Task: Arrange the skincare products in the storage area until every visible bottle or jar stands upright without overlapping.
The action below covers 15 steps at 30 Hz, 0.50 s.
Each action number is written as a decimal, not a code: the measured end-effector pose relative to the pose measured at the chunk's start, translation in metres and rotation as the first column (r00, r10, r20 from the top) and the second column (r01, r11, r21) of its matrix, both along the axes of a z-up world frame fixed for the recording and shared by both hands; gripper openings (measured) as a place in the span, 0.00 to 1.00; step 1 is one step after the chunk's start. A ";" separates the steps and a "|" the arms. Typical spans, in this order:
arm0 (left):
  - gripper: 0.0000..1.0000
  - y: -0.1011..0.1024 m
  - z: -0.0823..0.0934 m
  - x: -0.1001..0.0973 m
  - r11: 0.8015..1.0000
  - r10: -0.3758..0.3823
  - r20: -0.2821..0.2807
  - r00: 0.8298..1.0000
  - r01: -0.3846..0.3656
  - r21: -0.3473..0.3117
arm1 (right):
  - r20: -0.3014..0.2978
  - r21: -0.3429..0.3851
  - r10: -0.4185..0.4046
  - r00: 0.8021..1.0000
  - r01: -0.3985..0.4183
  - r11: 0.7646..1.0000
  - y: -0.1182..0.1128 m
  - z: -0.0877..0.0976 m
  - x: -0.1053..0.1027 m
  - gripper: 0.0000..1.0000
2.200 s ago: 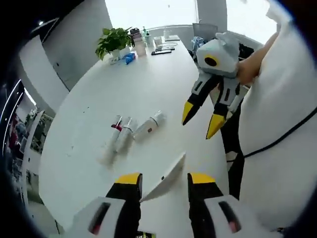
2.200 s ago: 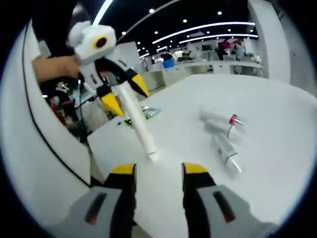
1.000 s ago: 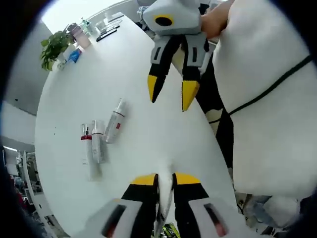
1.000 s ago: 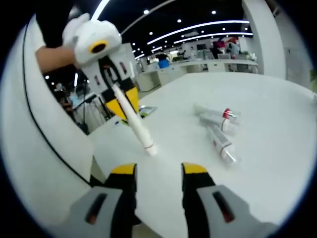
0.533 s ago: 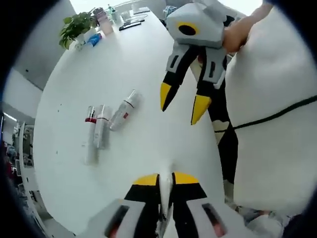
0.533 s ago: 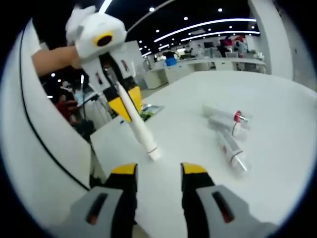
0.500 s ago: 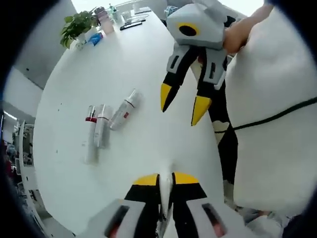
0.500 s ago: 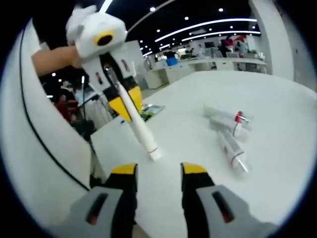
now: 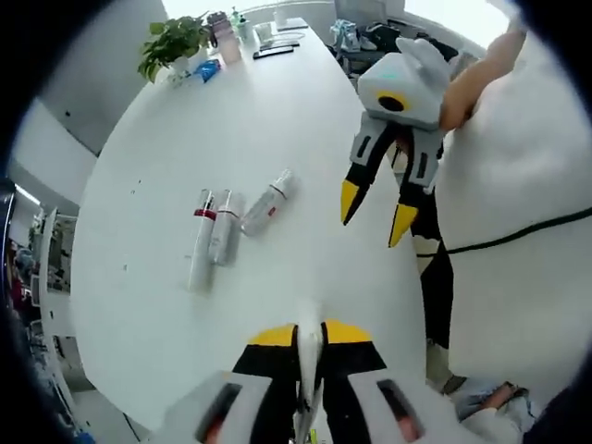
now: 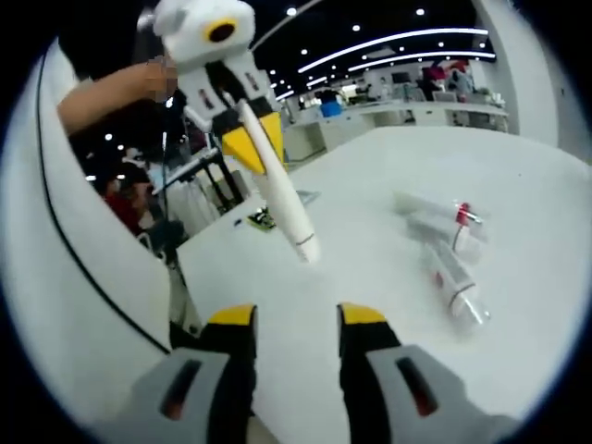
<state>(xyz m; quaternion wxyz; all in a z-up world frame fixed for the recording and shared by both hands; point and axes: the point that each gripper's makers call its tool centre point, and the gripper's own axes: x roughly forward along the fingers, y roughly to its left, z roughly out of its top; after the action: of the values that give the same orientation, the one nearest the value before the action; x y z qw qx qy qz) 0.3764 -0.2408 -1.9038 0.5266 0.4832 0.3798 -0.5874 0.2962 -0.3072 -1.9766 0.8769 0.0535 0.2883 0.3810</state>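
Note:
My left gripper (image 9: 309,333) is shut on a slim white tube (image 9: 308,344), seen end-on between its yellow tips. In the right gripper view the same left gripper (image 10: 259,134) holds the white tube (image 10: 285,202) slanting downward, its capped end clear above the white table (image 10: 370,277). Three bottles lie on their sides close together: a red-collared one (image 9: 199,240), a white one (image 9: 224,239) touching it, and a third (image 9: 266,203) angled apart. They show again as the bottles (image 10: 449,250) on the right. My right gripper (image 10: 296,319) is open and holds nothing; it hangs over the table edge (image 9: 376,213).
A potted plant (image 9: 176,42) and small items (image 9: 268,23) stand at the table's far end. A person in white (image 9: 518,231) stands at the table's edge. Office desks (image 10: 388,106) lie beyond the table.
The left jaws, open around the white tube 2.2 s ago, have shut on it. The tube's capped end has since risen off the table. The right gripper stays open.

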 end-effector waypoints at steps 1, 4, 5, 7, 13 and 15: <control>0.05 0.000 0.004 0.005 1.000 -0.001 0.005 1.000 0.001 0.001 | 0.000 0.001 0.000 1.000 0.000 1.000 0.000 0.000 0.000 0.32; 0.06 -0.001 0.019 0.025 1.000 0.001 0.021 1.000 -0.001 -0.005 | 0.002 0.000 -0.002 1.000 0.002 1.000 0.001 0.001 0.000 0.32; 0.06 -0.001 0.021 0.027 1.000 0.002 0.022 1.000 -0.001 -0.005 | 0.002 0.000 -0.002 1.000 0.002 1.000 0.001 0.001 0.000 0.32; 0.06 -0.003 0.030 0.039 1.000 0.003 0.023 1.000 -0.003 -0.009 | 0.001 0.001 -0.006 1.000 0.006 1.000 -0.001 0.001 0.000 0.32; 0.06 -0.011 0.048 0.076 1.000 -0.010 0.058 0.998 0.010 -0.002 | 0.007 -0.003 -0.020 1.000 0.020 1.000 -0.007 0.004 0.004 0.32; 0.06 -0.013 0.050 0.085 1.000 -0.011 0.061 0.998 0.011 0.003 | 0.009 -0.001 -0.024 1.000 0.024 1.000 -0.008 0.004 0.005 0.32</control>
<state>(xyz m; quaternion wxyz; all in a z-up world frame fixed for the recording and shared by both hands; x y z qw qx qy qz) 0.4610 -0.2538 -1.8543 0.5343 0.5036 0.3615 -0.5747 0.3012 -0.3153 -1.9724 0.8828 0.0549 0.2836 0.3705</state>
